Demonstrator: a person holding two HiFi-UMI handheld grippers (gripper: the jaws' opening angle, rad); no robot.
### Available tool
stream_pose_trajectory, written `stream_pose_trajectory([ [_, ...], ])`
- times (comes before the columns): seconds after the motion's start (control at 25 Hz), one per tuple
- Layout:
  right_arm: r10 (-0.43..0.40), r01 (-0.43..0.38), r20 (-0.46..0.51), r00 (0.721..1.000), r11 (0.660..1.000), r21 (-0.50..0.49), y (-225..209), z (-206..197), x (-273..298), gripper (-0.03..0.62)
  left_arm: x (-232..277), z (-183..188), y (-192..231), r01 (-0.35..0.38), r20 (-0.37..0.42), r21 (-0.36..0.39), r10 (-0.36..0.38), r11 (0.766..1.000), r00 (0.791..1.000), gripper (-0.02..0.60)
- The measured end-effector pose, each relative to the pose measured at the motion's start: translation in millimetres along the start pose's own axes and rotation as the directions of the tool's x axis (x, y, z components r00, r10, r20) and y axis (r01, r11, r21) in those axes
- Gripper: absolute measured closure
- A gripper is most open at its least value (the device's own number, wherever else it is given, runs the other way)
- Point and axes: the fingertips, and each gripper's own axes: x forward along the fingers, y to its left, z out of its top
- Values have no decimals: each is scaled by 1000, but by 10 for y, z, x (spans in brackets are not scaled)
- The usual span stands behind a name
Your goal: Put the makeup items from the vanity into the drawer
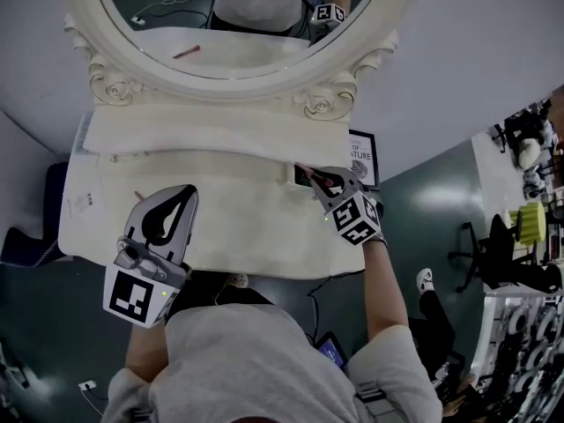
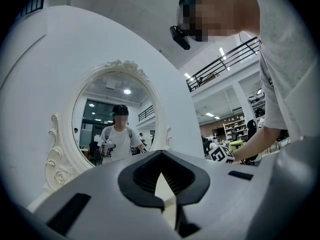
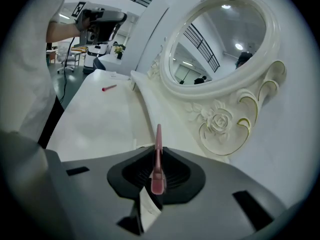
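My right gripper (image 1: pixel 319 181) is shut on a thin pink makeup pencil (image 1: pixel 307 170). It holds the pencil over a small dark opening (image 1: pixel 301 180) at the right of the white vanity top (image 1: pixel 238 227). In the right gripper view, the pink pencil (image 3: pixel 158 134) sticks out forward past the right gripper (image 3: pixel 157 159). A small red makeup stick (image 1: pixel 138 195) lies on the vanity's left part and shows again as the red stick (image 3: pixel 109 88). My left gripper (image 1: pixel 188 192) hovers over the front left of the vanity. In its own view, the left gripper (image 2: pixel 161 159) is shut on nothing.
An oval mirror (image 1: pixel 238 25) in an ornate white frame stands at the back of the vanity and reflects the person. A raised ledge (image 1: pixel 220 139) runs below it. A framed print (image 1: pixel 361 155) leans beside the vanity's right end. Office chairs (image 1: pixel 493 245) stand far right.
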Motion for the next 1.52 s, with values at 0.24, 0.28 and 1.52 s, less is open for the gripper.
stream_pose_trajectory([
  [0.24,29,-36,-77,997,995,-95,27,-114,79,537,0,-5,14,-11,6,1,11,1000,1000,571],
  [0.28,32,-42,-88,996,993,-108,30,-129,92,537,1,-4,17,-13,8,2,13,1000,1000,571],
  [1.52,28,-102,-275,961,960,-259,49,-361,304,531,-16,-5,32,-47,18,0,47,999,999,571],
])
